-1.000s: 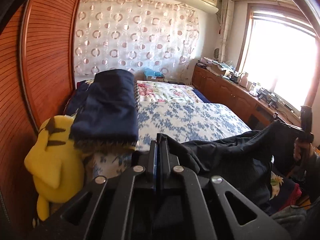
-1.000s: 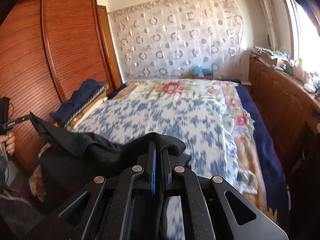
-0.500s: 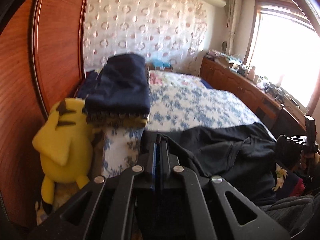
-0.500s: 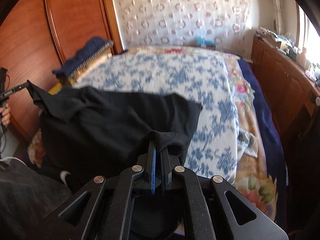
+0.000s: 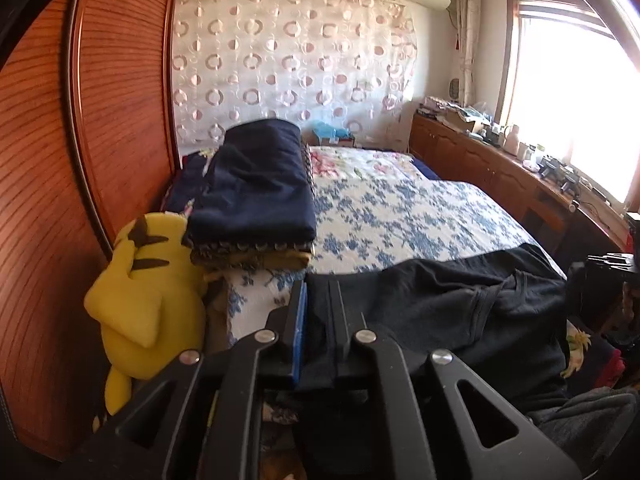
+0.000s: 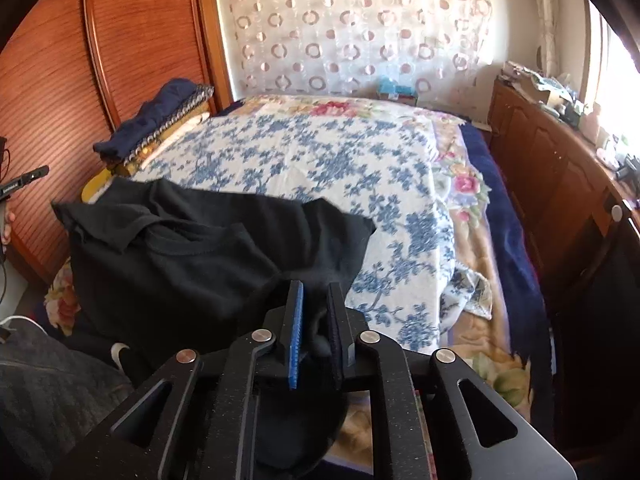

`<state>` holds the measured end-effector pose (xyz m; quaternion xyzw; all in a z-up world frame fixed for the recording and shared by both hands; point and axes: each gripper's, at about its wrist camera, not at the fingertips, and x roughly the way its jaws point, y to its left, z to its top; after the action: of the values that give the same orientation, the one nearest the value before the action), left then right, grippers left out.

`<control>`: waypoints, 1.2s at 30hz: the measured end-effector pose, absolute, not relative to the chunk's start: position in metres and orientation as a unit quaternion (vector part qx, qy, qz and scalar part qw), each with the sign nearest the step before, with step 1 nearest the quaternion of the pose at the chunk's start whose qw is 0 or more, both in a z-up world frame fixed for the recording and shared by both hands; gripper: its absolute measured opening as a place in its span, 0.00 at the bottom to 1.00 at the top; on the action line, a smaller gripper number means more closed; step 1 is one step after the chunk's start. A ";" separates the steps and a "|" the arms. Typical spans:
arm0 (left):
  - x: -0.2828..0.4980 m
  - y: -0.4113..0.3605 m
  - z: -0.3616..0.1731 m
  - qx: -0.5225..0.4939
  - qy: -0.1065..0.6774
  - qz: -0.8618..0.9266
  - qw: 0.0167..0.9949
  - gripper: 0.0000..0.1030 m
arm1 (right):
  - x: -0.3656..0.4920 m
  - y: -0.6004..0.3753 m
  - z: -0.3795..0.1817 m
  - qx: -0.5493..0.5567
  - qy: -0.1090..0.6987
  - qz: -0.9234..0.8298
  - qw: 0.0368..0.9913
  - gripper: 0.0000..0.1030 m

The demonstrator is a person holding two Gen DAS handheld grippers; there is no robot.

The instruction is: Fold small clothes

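A black garment [image 5: 440,304] lies spread on the near end of the bed [image 5: 400,216], over the blue-flowered cover. My left gripper [image 5: 316,286] is at its left corner; the jaws are opening, with a fold of black cloth loose in the gap. In the right wrist view the same garment [image 6: 192,248] stretches to the left across the bed [image 6: 320,160]. My right gripper [image 6: 314,286] is at its right corner; its jaws are also opening, and slack cloth hangs between them.
A stack of folded navy blankets [image 5: 256,192] sits on the bed's left side, beside a yellow plush toy [image 5: 148,288] and a wooden wardrobe [image 5: 80,140]. A low wooden cabinet [image 5: 500,176] runs under the window. A grey-trousered leg [image 6: 48,392] is at lower left.
The garment, held stretched in the air between both grippers, has come down onto the bed. Both pairs of jaws, shut on the cloth before, now stand apart.
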<state>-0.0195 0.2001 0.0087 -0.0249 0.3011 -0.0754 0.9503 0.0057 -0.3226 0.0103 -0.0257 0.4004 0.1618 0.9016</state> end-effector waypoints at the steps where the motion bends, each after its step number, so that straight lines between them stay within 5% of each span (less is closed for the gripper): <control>1: -0.016 0.201 0.009 -0.025 0.301 -0.076 0.950 0.07 | 0.005 -0.324 0.013 -0.028 0.398 0.159 0.903 0.19; 3: -0.007 0.199 0.007 -0.023 0.306 -0.077 0.949 0.07 | 0.006 -0.326 0.021 -0.037 0.386 0.151 0.909 0.39; 8: 0.031 0.191 -0.018 -0.017 0.340 -0.078 0.937 0.08 | 0.027 -0.322 0.021 -0.042 0.376 0.144 0.914 0.50; 36: 0.117 0.158 -0.110 -0.015 0.455 -0.085 0.886 0.09 | 0.129 -0.300 -0.070 -0.039 0.448 0.122 0.885 0.51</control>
<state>0.1175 0.1583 -0.1103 -0.0151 0.4548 -0.0850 0.8864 0.1292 -0.3003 -0.0696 -0.0390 0.4482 0.1219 0.8848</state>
